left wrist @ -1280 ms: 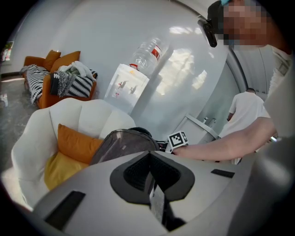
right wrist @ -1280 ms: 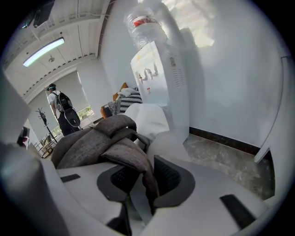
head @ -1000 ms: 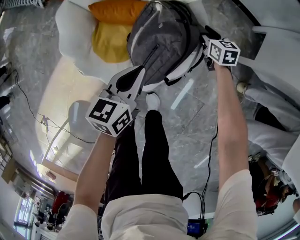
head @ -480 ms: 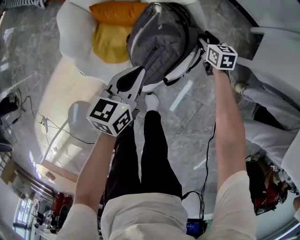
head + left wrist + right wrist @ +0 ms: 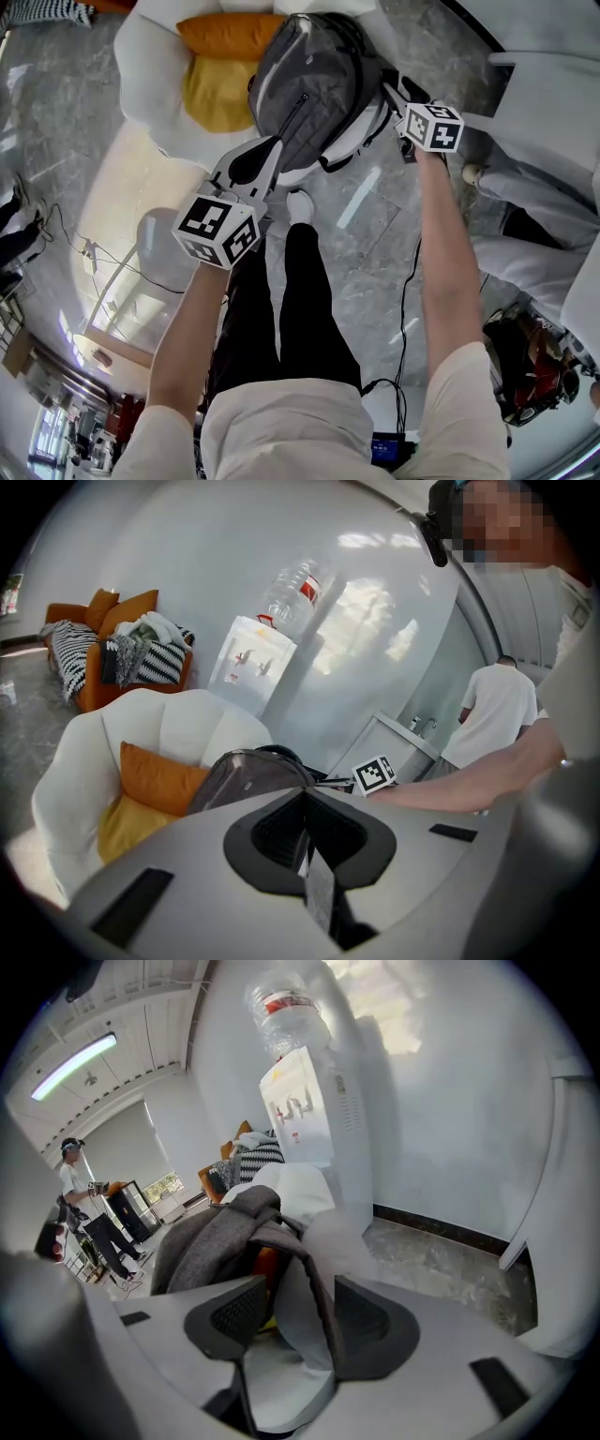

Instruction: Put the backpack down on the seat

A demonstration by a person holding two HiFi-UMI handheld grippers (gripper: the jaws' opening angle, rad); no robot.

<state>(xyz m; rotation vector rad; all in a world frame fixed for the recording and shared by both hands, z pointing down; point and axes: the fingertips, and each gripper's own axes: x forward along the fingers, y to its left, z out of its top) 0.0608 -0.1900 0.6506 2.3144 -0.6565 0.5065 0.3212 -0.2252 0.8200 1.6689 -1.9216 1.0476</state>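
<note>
The grey backpack [image 5: 314,89] lies on the white armchair [image 5: 150,56], beside the orange cushion [image 5: 230,33] and the yellow cushion [image 5: 211,89], with its lower end toward us at the seat's front edge. Our left gripper [image 5: 274,148] sits at that lower end, its jaws clenched on a thin strap [image 5: 319,888] that runs down between the pads. Our right gripper [image 5: 389,89] is at the bag's far side. Its jaws have just been opening and now stand wide, with the padded shoulder strap [image 5: 298,1321] hanging loose between them and the left pad well clear of it. Under the chair and our feet spreads a grey marble floor [image 5: 375,234] with a black cable [image 5: 408,281] trailing across it. The head view alone gives that floor, our dark trousers [image 5: 281,319] and the spread of both arms. The left gripper view adds the room beyond: a water dispenser [image 5: 251,658] against a curved white wall, an orange sofa [image 5: 84,658] heaped with striped throws, and a person in a white shirt [image 5: 492,710] standing at a counter. Only the right gripper view shows the bag's back side and, far off at the left, people [image 5: 84,1218] standing near a bright window.
</note>
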